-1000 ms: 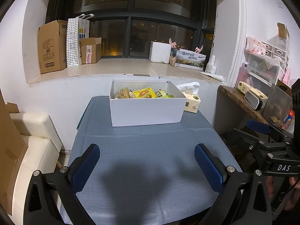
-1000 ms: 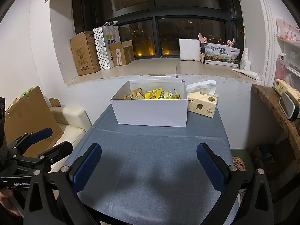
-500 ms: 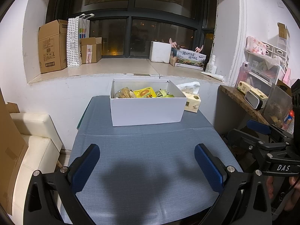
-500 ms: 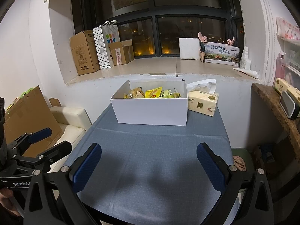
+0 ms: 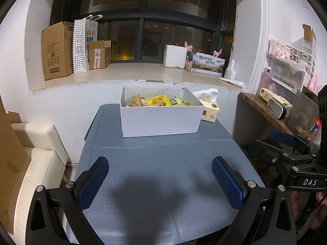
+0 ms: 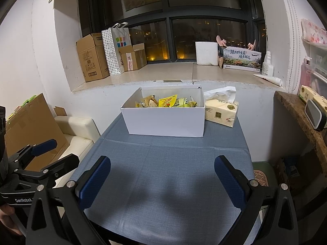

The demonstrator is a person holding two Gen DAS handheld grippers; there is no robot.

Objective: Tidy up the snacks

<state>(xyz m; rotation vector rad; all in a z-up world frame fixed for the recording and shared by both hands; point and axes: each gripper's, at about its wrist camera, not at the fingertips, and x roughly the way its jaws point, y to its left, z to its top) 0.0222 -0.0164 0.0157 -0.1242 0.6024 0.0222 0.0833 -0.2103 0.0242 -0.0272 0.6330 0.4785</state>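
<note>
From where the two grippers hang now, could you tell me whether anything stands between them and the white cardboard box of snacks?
Nothing visible does. Only bare blue tablecloth lies between the open left gripper, the open right gripper and the white cardboard box. The yellow tissue pack sits beside the box's right end, out of the path.

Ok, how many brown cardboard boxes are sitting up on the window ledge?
2. A tall cardboard box stands at the ledge's left end; a smaller open cardboard box sits right of the dotted paper bag. Others may be hidden behind them.
</note>
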